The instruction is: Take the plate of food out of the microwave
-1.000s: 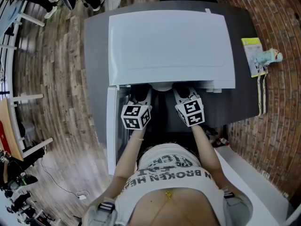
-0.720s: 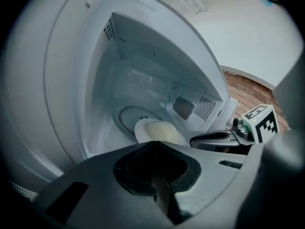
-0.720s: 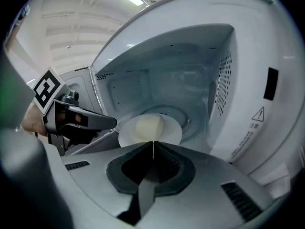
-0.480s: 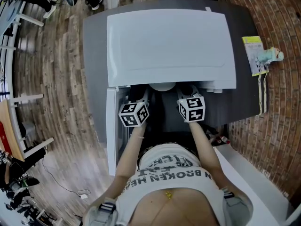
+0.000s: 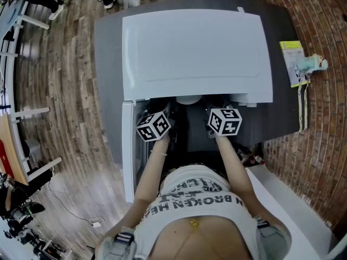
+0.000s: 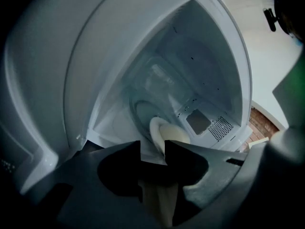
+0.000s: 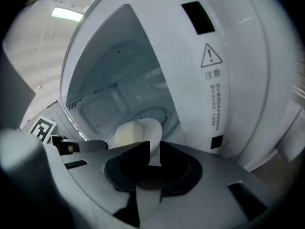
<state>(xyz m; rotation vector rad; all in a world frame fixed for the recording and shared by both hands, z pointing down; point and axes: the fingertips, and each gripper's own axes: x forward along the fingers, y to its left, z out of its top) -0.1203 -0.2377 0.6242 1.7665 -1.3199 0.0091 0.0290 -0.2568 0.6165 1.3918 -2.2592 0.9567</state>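
The white microwave (image 5: 195, 47) stands on a dark grey table, its door swung open to the left. Inside, a white plate (image 6: 157, 130) with a pale lump of food (image 6: 177, 135) sits at the front of the cavity; its rim (image 5: 187, 99) peeks out below the top edge. My left gripper (image 6: 152, 151) has just been opening: its jaws stand apart with the plate's rim between them. My right gripper (image 7: 155, 152) is shut on the opposite rim of the plate (image 7: 143, 130). Both marker cubes (image 5: 153, 126) (image 5: 225, 121) hang at the microwave's mouth; the jaws are hidden in the head view.
The open door (image 5: 128, 145) hangs at the left of the opening. A yellow-green pack with a small bottle (image 5: 298, 64) lies on the table's (image 5: 108, 91) right end, by the brick wall. A white counter (image 5: 293, 205) is at the lower right.
Both marker cubes have rolled and crept slightly toward the microwave's mouth. The plate's rim shows at the same spot under the top edge.
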